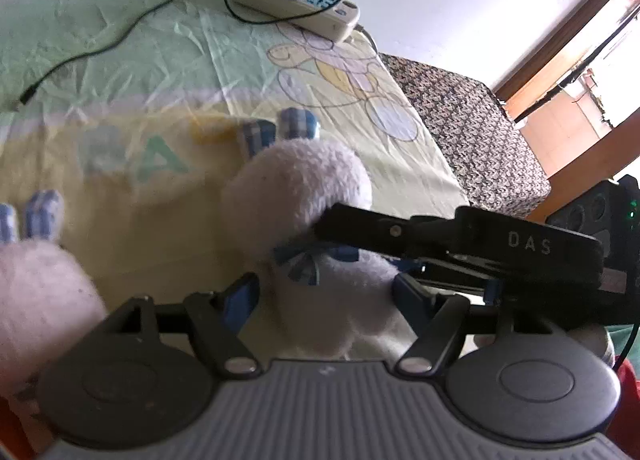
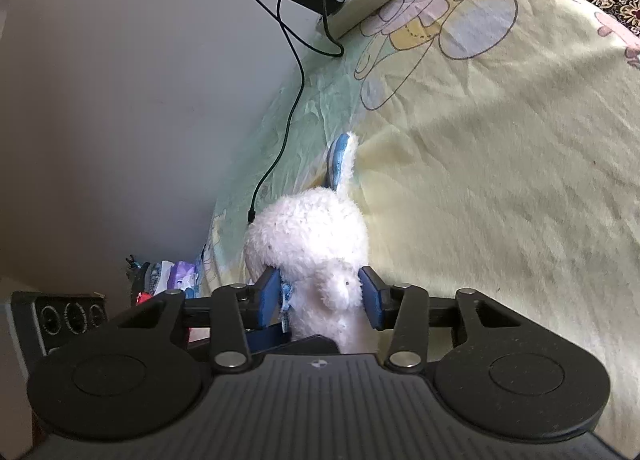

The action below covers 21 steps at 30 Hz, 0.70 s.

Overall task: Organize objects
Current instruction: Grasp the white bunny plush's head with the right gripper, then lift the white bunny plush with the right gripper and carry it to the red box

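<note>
Bedsheet [image 2: 500,180] below; right tool [image 2: 320,298] grips plush rabbit [image 2: 316,236], ears pointing away.

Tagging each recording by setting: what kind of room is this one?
Most likely a bedroom. The toys lie on a cartoon-print bedsheet spread over a patterned mattress, with a power strip by the wall. A plush bunny sits between the right claw's fingers.

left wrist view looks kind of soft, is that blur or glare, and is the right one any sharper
Left wrist view: motion-like blur smears the plush rabbit and the bedsheet, and the window at the right edge is blown out. Right wrist view: sharper, the rabbit's fur is crisp; fisheye bends the bed edge.
</note>
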### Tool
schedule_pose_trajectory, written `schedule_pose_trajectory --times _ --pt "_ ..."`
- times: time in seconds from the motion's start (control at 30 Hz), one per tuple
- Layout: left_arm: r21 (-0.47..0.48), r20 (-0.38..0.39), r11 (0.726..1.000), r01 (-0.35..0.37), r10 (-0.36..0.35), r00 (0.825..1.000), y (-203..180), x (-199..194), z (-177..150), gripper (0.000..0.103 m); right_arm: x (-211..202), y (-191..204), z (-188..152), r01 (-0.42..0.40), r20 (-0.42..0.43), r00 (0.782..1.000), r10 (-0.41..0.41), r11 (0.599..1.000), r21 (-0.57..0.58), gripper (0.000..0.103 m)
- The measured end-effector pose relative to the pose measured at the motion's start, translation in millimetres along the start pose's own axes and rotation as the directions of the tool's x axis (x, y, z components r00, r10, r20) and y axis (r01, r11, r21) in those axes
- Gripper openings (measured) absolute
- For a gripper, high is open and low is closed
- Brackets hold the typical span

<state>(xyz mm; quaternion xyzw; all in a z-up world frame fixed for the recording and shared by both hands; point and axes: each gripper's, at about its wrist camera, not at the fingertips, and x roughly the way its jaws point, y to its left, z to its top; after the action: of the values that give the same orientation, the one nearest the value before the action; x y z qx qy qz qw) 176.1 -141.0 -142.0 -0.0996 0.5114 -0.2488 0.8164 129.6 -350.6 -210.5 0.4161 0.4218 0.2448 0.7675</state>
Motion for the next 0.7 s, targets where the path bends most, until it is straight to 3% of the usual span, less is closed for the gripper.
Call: schedule_pose_trajectory --times 0.07,0.1,0.2,0.43,0.7 --pt "0.005 -0.008 1.000 0.007 -0.007 1.000 -1 2 -1 0.072 -1 1 -3 -0.011 -0.009 1.000 0.011 1.000 0.002 0.039" --pt "0.013 -0.019 1.000 0.011 -0.011 1.000 -3 3 -1 0.066 -3 3 -5 -0.008 -0.009 1.000 0.008 1.000 -0.003 0.038" --pt "0.040 -0.026 0.999 -0.023 0.024 0.999 -8 4 -3 0.065 -9 5 -10 -0.008 -0.005 1.000 0.008 1.000 0.000 0.037" --pt "0.036 -0.025 0.999 -0.013 0.014 1.000 -10 -16 -10 0.062 -25 23 -32 -0.011 -0.015 1.000 0.011 0.999 -0.039 0.036" --pt "0.095 -0.010 0.994 -0.049 0.051 0.999 -28 -48 -42 0.062 -48 45 -66 -0.029 -0.033 0.999 0.026 0.996 -0.084 0.036"
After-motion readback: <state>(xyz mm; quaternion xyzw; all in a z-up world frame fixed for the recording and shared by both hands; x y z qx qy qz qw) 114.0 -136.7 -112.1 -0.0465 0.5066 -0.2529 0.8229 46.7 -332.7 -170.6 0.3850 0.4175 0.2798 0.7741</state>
